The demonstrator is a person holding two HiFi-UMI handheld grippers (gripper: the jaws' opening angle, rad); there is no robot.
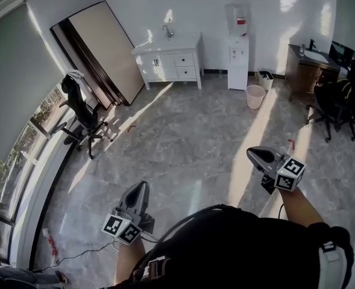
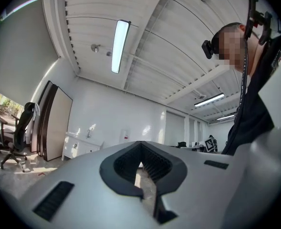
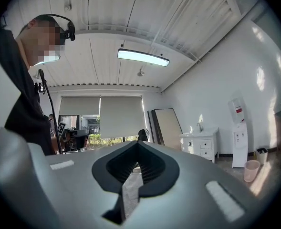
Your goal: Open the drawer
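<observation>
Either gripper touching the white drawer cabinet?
No: left gripper and right gripper sit near the person, floor between them and the far white cabinet.

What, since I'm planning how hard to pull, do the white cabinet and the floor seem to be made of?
White cabinet: probably painted wood or board, smooth white finish, with framed drawer fronts. Floor: likely polished stone or marble-look tile, judging by grey veining, faint joint lines and glossy sun reflections.

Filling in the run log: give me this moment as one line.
stage: drawer not yet reached | left gripper: jaws together, empty | right gripper: jaws together, empty | white cabinet: across the room, drawers shut
</observation>
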